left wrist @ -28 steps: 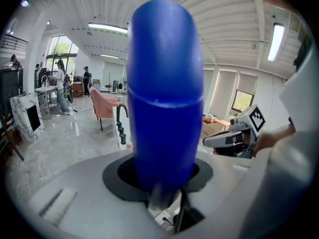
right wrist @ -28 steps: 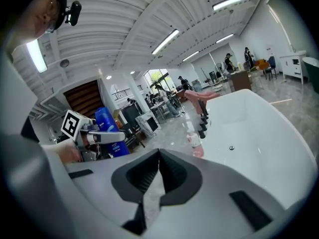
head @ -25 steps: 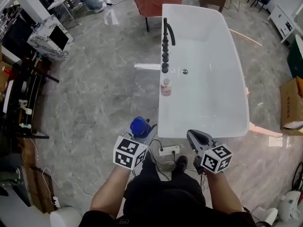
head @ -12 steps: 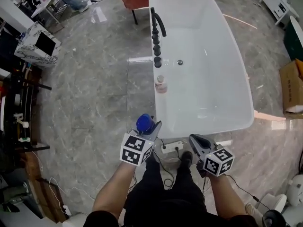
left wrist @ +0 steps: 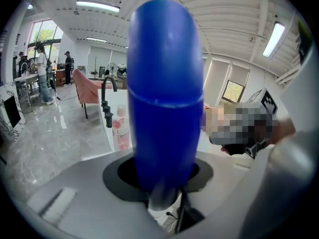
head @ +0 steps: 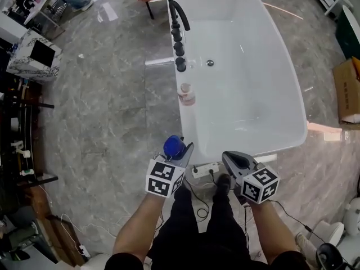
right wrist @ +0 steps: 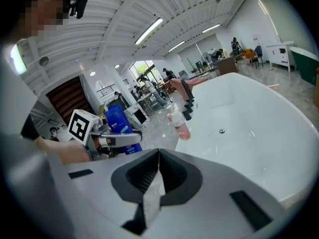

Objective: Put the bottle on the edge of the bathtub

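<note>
**Blue bottle gripped, not yet on the bathtub edge**

The fingers of the left gripper (head: 181,149) are clamped on the blue bottle (left wrist: 164,98), which hangs over the floor (head: 112,111) just short of the bathtub's near corner. The fingers of the right gripper (right wrist: 158,158) are pressed together with nothing between them. The pick-up looks done. What seems left is to carry the bottle over the white rim of the bathtub (head: 188,122), stand it there and let go. Count: two grippers, one bathtub and two bottles. One bottle is the blue one in the grip. The other is a pink bottle (head: 186,94) already standing on the left rim, near the black tap (head: 180,10)
</note>
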`<state>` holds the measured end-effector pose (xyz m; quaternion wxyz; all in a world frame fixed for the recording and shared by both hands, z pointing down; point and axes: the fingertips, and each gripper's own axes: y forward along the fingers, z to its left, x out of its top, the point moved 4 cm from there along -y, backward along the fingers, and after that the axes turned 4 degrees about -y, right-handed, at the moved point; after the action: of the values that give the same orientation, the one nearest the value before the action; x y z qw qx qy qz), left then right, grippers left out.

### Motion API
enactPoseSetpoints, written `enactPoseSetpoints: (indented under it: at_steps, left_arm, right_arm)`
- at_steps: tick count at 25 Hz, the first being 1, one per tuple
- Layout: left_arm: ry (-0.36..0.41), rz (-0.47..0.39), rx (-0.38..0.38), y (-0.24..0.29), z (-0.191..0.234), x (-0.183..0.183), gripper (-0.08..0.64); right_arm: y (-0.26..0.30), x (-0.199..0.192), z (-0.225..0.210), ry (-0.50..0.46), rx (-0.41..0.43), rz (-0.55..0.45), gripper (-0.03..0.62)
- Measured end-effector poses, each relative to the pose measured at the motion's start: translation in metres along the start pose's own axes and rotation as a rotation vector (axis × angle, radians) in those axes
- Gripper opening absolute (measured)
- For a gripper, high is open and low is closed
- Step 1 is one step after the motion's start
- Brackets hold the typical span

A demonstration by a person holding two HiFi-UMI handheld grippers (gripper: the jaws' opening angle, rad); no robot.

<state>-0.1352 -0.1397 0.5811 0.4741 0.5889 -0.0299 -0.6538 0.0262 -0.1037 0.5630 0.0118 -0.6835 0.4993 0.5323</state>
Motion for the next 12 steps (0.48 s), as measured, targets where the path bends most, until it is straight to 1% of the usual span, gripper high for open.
enactPoseSetpoints:
  at_steps: [4,9,12]
  left_arm:
    - [0.029,0.018,-0.027,0.022,0.004,-0.015,0.141]
    - [0.02,0.011,-0.02,0.051,0.022,-0.033,0.141]
    - [0.024,0.003,-0.026,0.067,0.024,-0.037,0.141]
  right_arm:
    - [0.013,-0.014,-0.007,0.019,-0.001,0.006,0.012]
    - [0.031,-0.038,-0.009,0.025,0.008,0.058,0.012]
    - [0.033,-0.049,-0.011,0.027,0.008,0.085,0.012]
